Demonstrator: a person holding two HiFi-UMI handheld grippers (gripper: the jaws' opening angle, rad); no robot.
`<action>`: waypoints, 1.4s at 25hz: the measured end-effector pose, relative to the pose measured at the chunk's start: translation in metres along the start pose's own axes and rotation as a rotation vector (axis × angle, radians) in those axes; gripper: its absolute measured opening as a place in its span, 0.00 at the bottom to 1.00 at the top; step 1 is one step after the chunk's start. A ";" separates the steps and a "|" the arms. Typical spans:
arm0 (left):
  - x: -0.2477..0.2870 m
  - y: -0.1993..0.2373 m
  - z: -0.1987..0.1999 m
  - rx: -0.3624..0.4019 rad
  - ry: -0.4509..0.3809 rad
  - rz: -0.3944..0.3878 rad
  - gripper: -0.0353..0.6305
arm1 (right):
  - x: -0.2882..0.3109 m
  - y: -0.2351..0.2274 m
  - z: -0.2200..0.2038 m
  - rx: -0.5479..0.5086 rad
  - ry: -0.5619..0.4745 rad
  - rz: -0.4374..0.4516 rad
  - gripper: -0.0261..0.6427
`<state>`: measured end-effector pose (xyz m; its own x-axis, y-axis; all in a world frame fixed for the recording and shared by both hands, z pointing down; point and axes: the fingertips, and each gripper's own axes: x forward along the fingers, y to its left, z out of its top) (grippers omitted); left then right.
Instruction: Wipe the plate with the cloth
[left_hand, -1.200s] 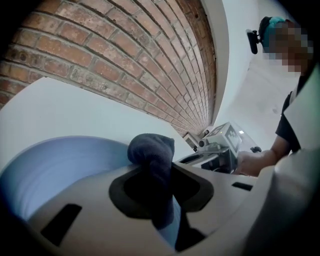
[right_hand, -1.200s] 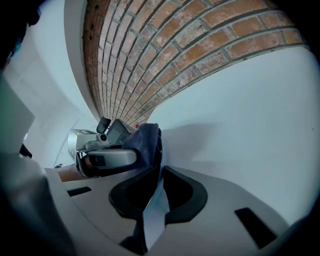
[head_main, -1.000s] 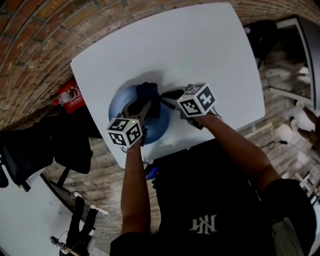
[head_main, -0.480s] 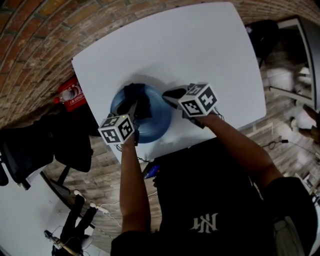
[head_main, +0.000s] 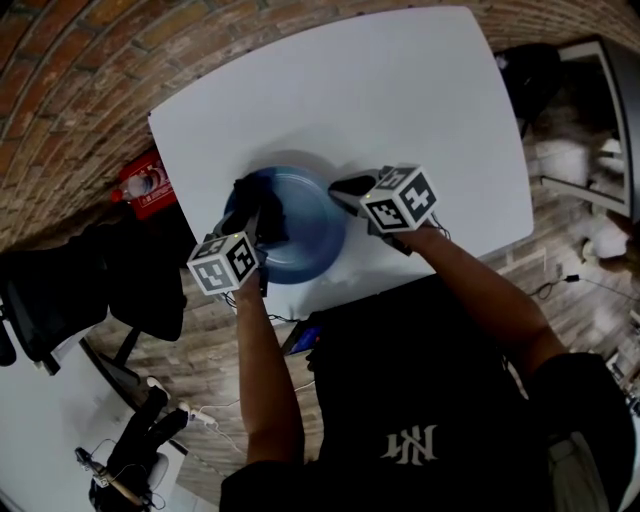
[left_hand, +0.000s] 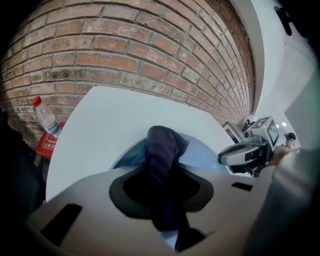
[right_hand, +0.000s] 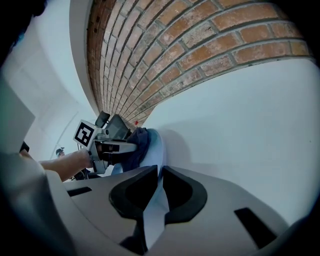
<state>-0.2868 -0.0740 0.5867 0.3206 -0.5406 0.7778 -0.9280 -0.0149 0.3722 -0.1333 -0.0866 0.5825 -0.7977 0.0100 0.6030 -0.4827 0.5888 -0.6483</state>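
Observation:
A blue plate (head_main: 305, 235) lies on the white table (head_main: 400, 90) near its front edge. My left gripper (head_main: 258, 226) is shut on a dark navy cloth (head_main: 252, 208), which it presses onto the plate's left part. In the left gripper view the cloth (left_hand: 162, 147) hangs bunched between the jaws over the plate (left_hand: 205, 155). My right gripper (head_main: 342, 190) is shut on the plate's right rim. In the right gripper view the thin blue rim (right_hand: 154, 207) runs between the pads, and the cloth (right_hand: 137, 144) and left gripper (right_hand: 107, 140) show beyond it.
A brick wall stands behind the table. A red box (head_main: 140, 190) with a plastic bottle (left_hand: 47, 120) sits on the floor at the table's left. A black chair (head_main: 60, 300) stands at the left. The table's front edge runs close under the plate.
My left gripper has slid the cloth leftward across the plate, from its middle to its left side. The right gripper has stayed on the rim.

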 end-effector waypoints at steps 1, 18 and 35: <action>-0.002 0.001 0.000 -0.009 0.002 0.004 0.18 | 0.000 0.000 0.000 -0.002 0.001 -0.001 0.13; -0.032 0.020 -0.011 0.075 0.092 0.175 0.18 | -0.001 0.001 0.002 -0.024 -0.013 -0.016 0.13; -0.034 -0.014 0.008 0.047 -0.034 0.031 0.18 | -0.002 0.003 -0.001 -0.031 -0.021 -0.024 0.13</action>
<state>-0.2866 -0.0620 0.5508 0.2856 -0.5700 0.7704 -0.9455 -0.0366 0.3234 -0.1327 -0.0838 0.5801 -0.7937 -0.0210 0.6079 -0.4905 0.6132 -0.6192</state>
